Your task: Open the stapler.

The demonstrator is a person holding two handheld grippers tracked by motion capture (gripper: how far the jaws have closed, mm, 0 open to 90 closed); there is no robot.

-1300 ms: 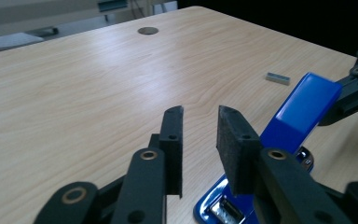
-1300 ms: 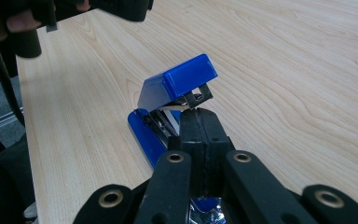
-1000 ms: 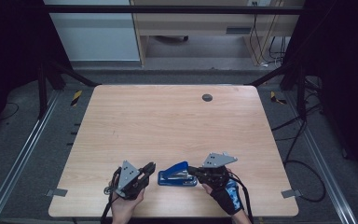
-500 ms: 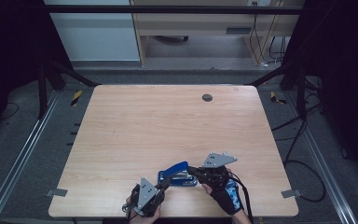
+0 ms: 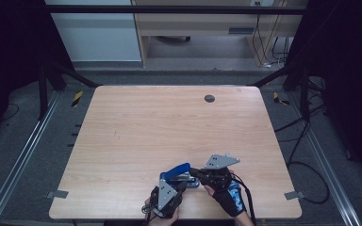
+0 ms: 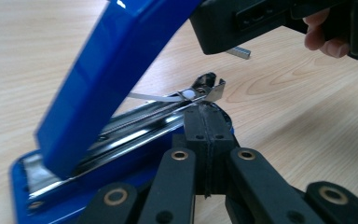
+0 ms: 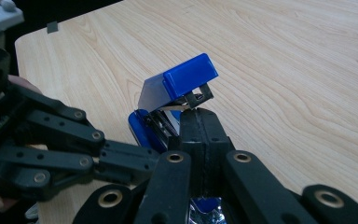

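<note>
A blue stapler [image 5: 179, 175] lies near the table's front edge with its blue lid [image 6: 116, 70] swung up off the metal magazine [image 6: 168, 109]. My left gripper [image 5: 181, 184] comes at it from the front. Its jaws are shut, pads together, and the tip [image 6: 205, 114] rests against the front end of the magazine. My right gripper [image 5: 197, 172] reaches in from the right, also shut. Its tip [image 7: 198, 116] sits just under the raised lid's front [image 7: 189, 77]. I cannot tell whether either tip pinches any metal. A short strip of staples [image 6: 239, 52] lies on the wood beyond.
The light wooden table [image 5: 169, 122] has a small round grommet [image 5: 209, 98] near its far edge. Metal rails and cables run along both sides on the floor. A cabinet stands beyond the far edge.
My left gripper has moved from the stapler's left side round to its front. The blue lid has swung upward. My right gripper has stayed at the stapler's right end.
</note>
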